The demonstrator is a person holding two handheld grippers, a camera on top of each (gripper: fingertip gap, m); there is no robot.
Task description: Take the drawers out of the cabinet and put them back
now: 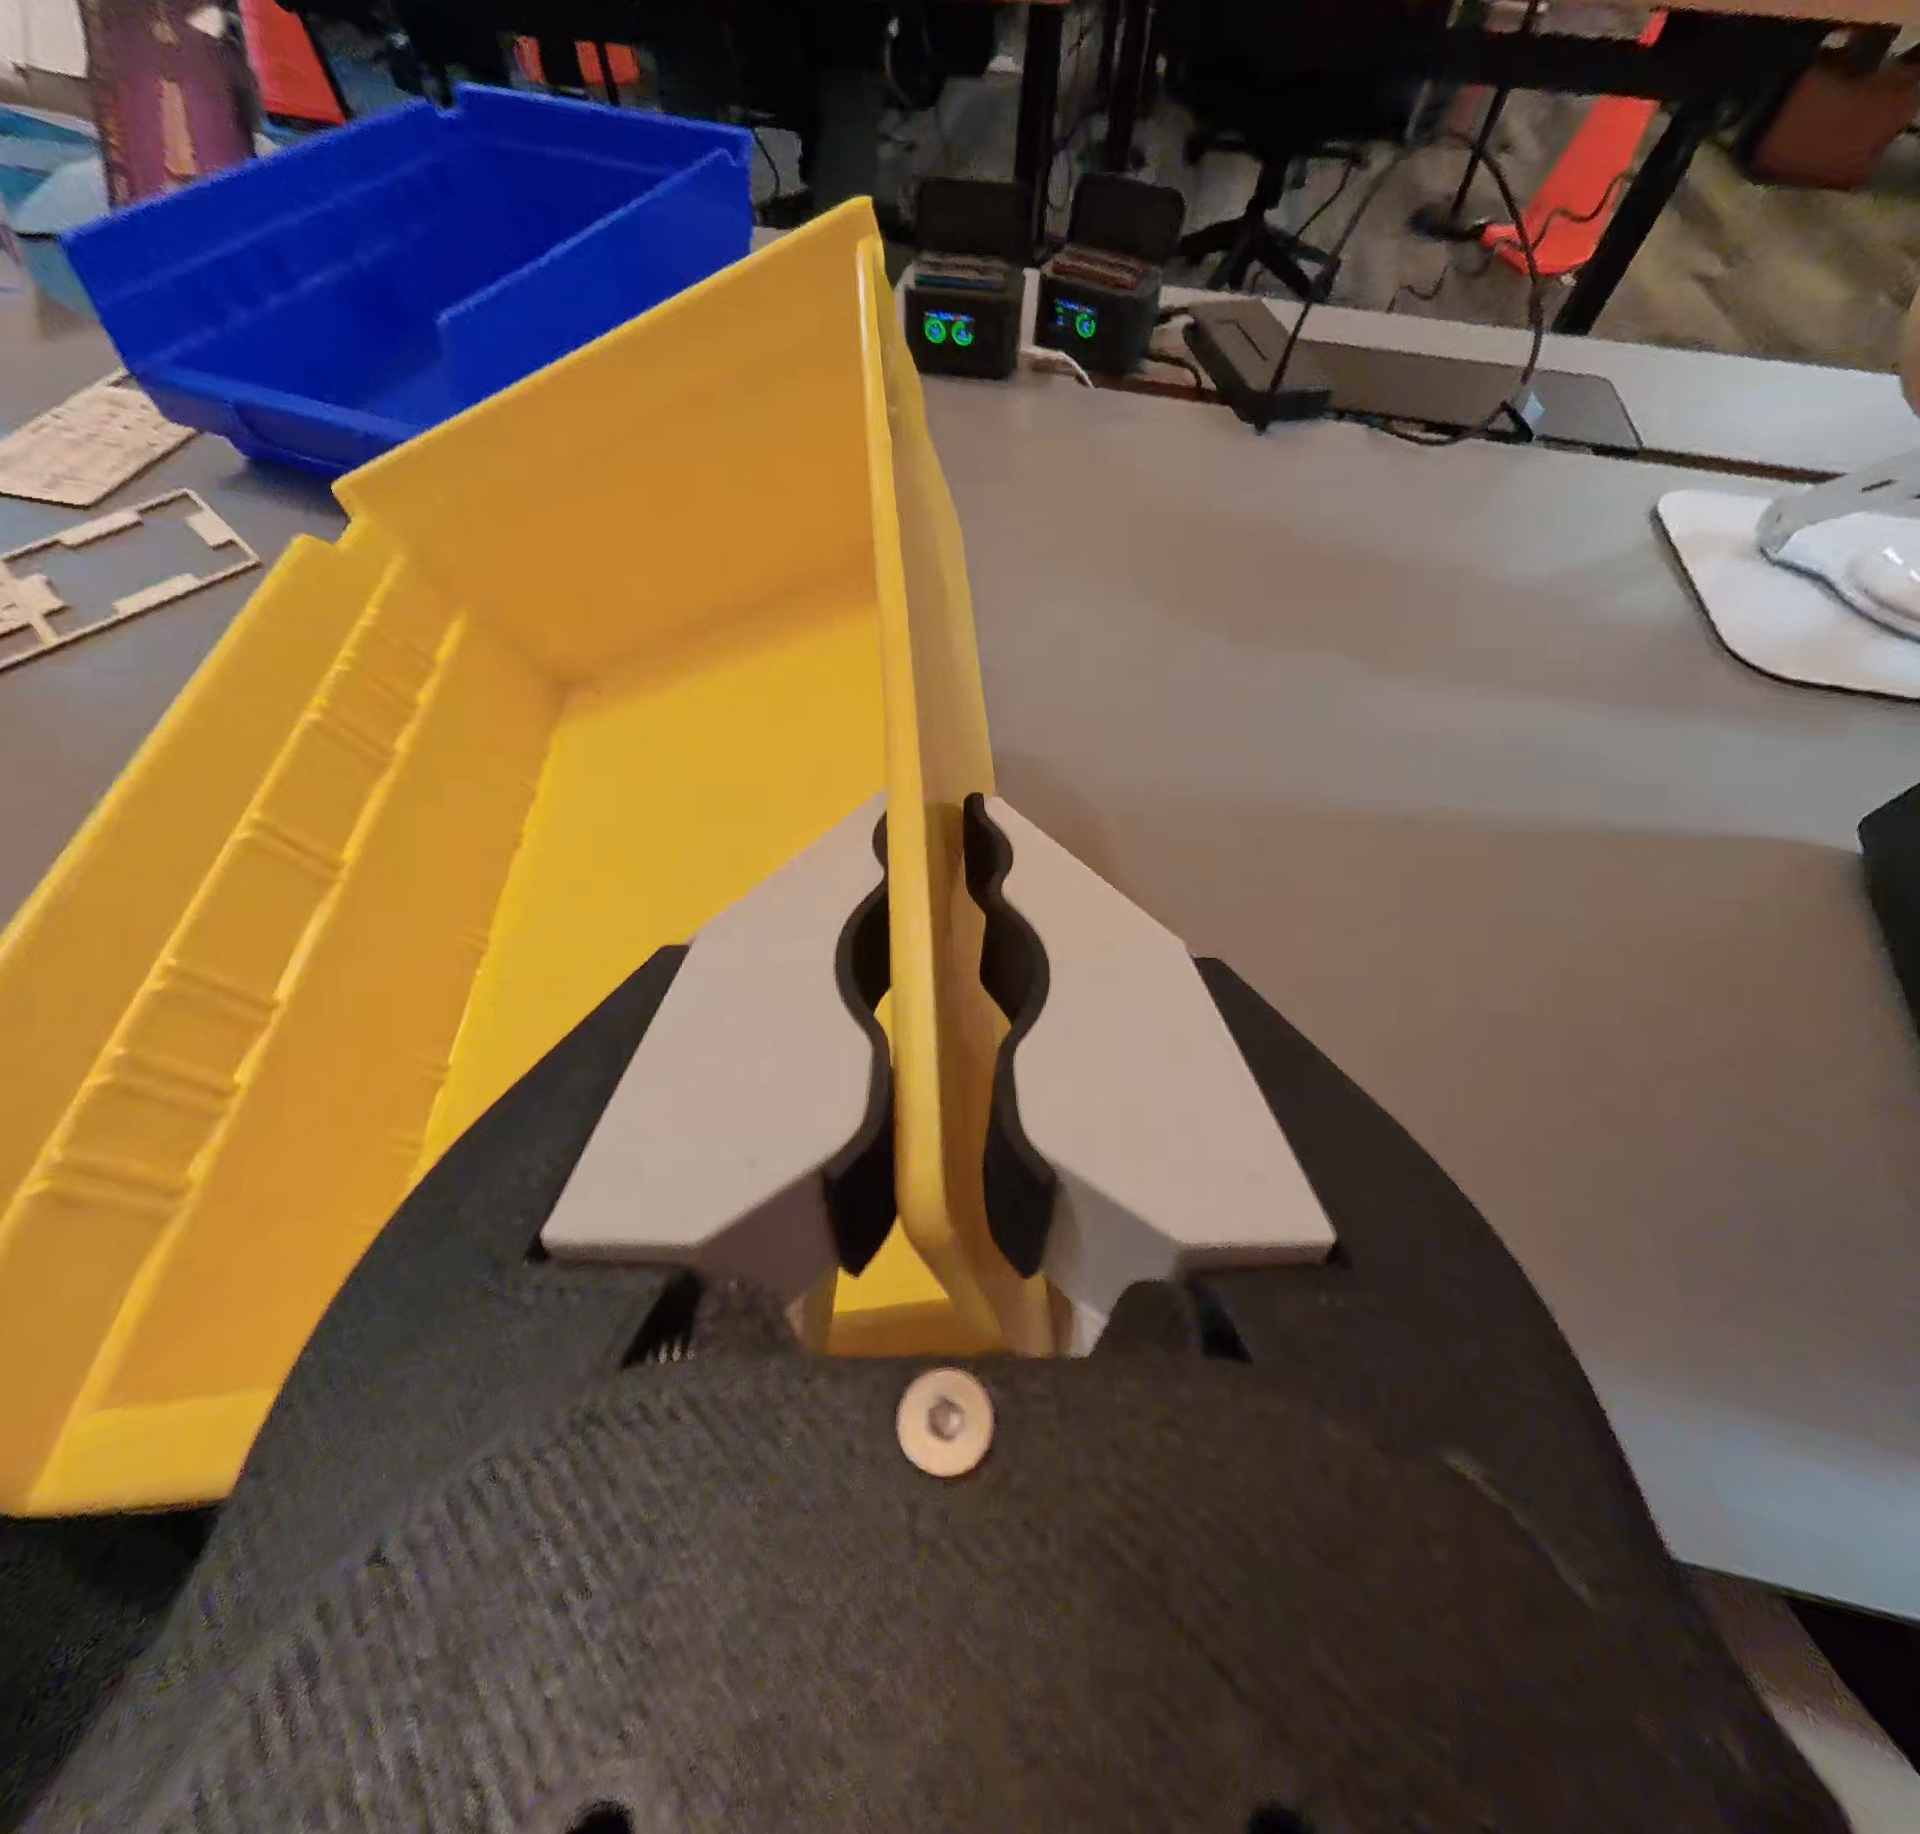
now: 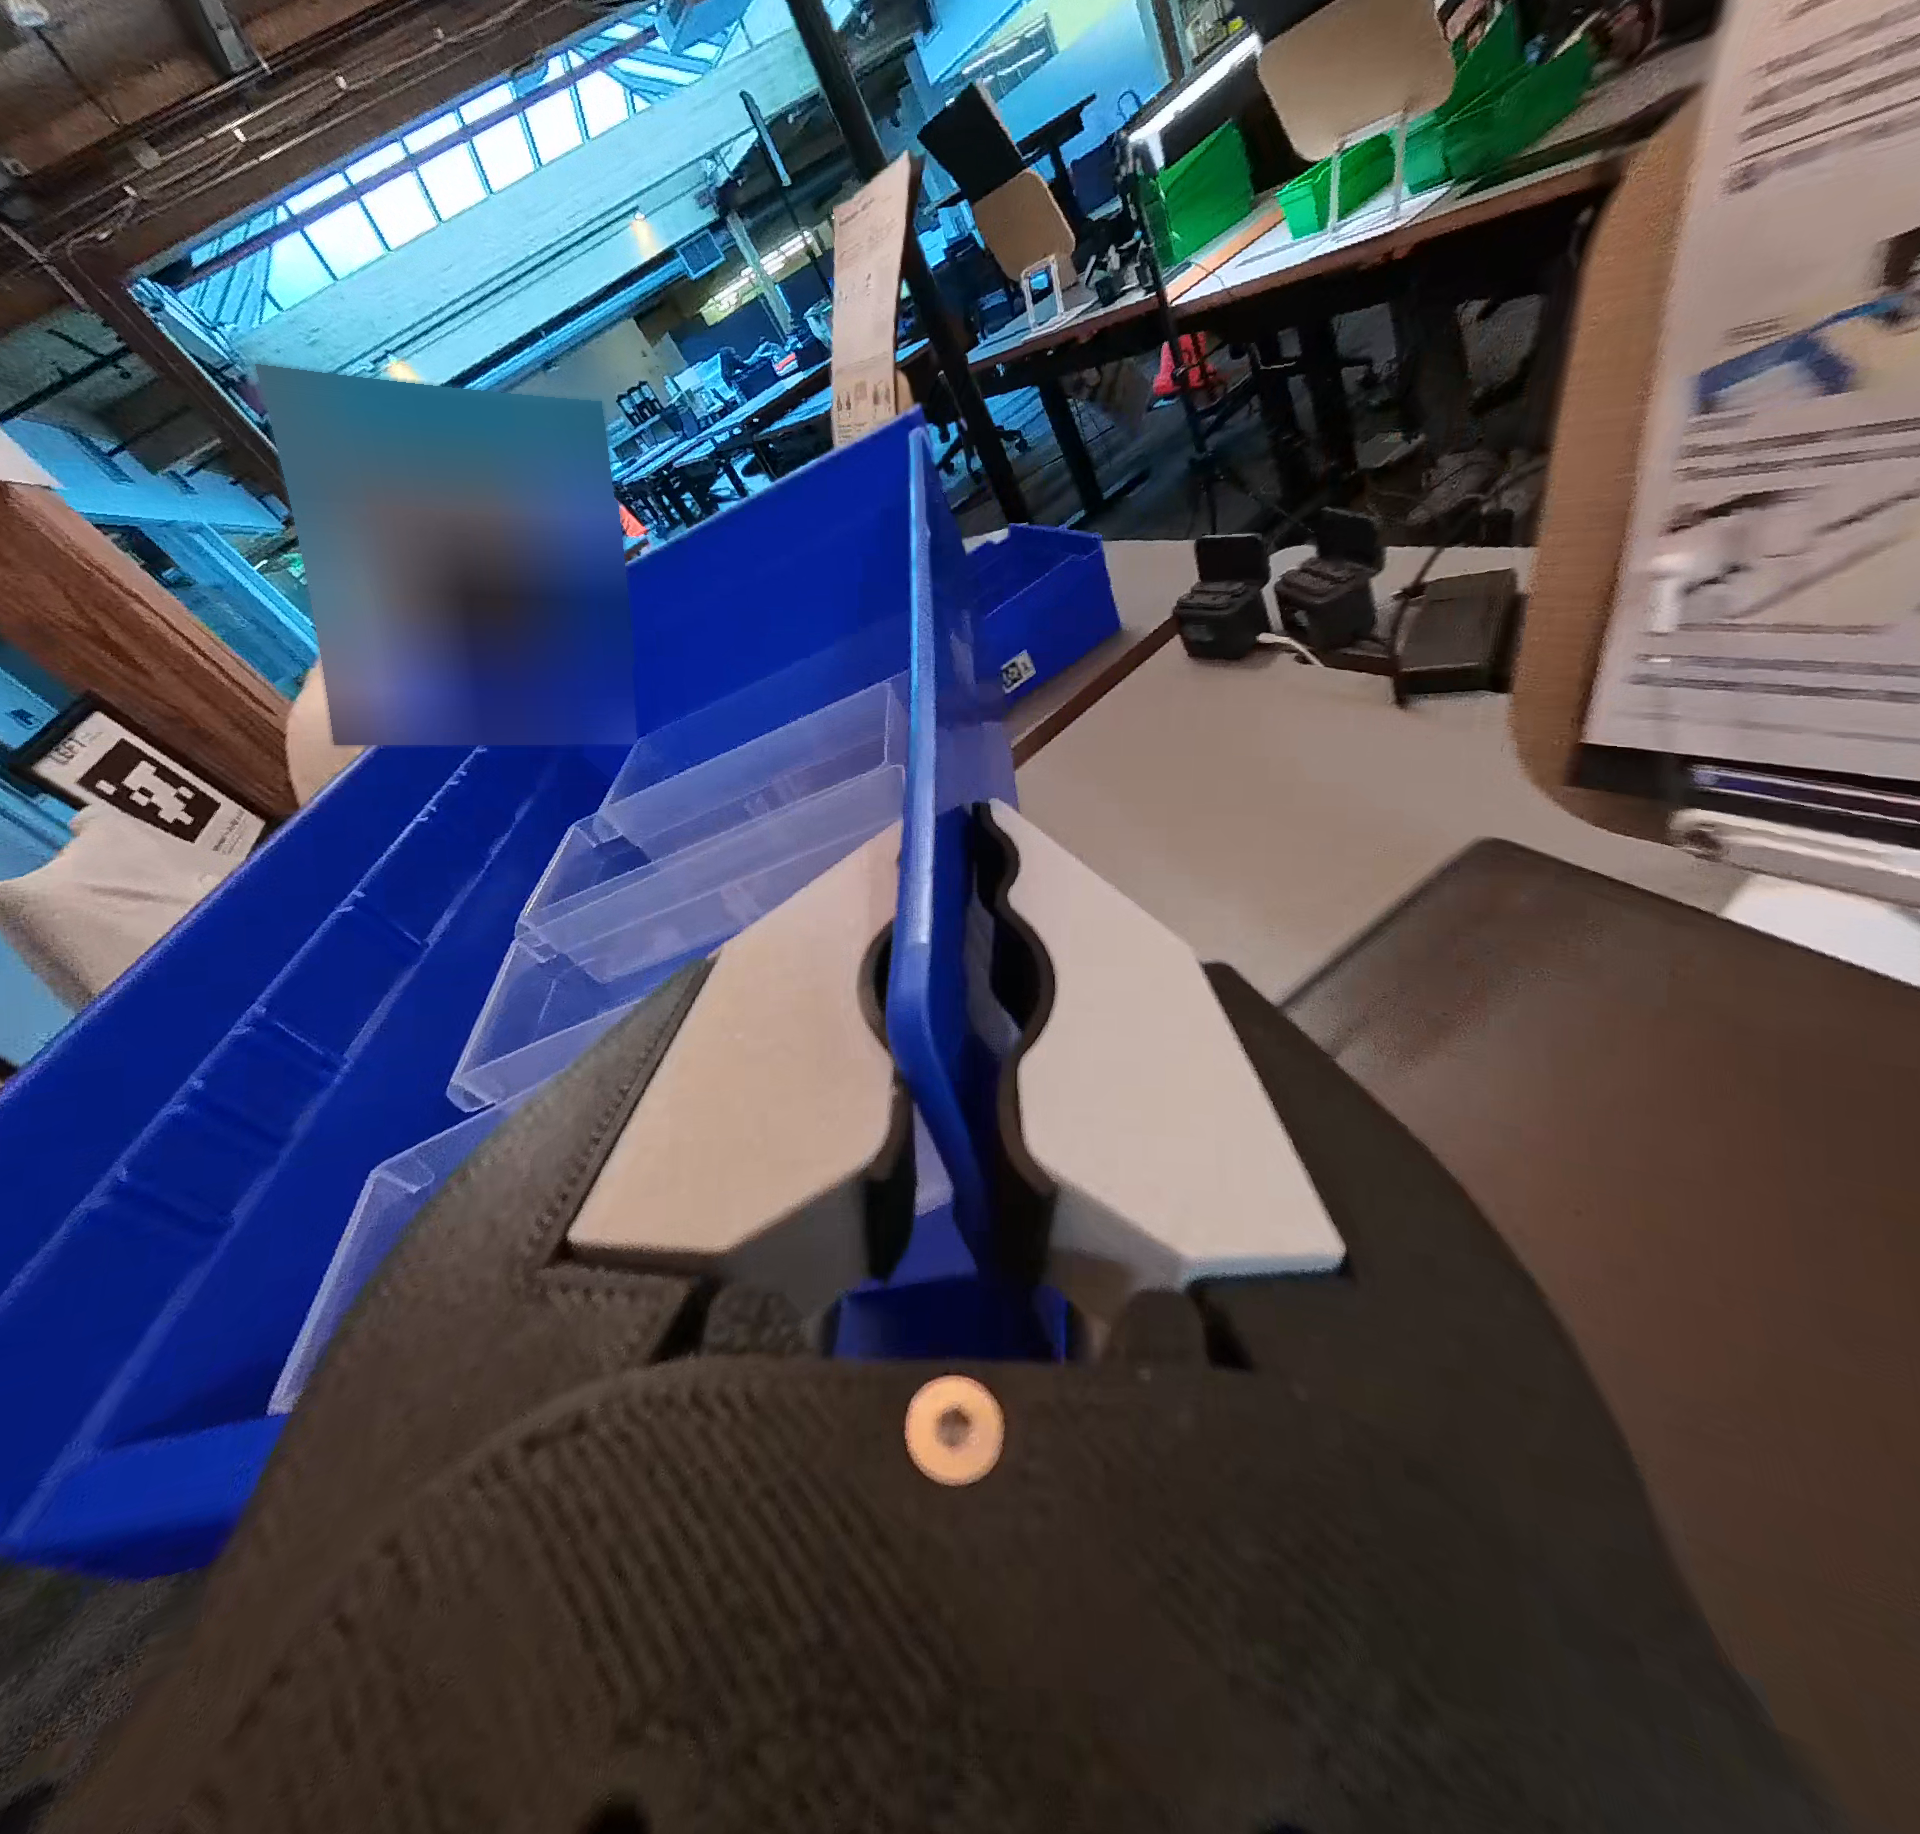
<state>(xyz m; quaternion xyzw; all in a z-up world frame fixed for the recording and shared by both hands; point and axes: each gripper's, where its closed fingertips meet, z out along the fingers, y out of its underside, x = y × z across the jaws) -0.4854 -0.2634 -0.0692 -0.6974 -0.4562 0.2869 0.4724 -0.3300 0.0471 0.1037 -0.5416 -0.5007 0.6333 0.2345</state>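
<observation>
On the left, the left gripper (image 1: 928, 963) clenches its fingers on the right side wall of the empty yellow drawer (image 1: 644, 558), resting on the grey tabletop (image 1: 1351, 797). The right gripper (image 2: 940, 995) likewise pinches the thin wall of the blue drawer (image 2: 260, 1005), raised and tilted, holding loose clear trays (image 2: 707, 870). Both drawers look light and stiff, though one-sided holds may twist; open tabletop lies to the right.

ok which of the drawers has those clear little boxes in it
The blue drawer pinched by the right gripper; clear boxes lie inside. The yellow drawer in the left gripper looks empty.
</observation>
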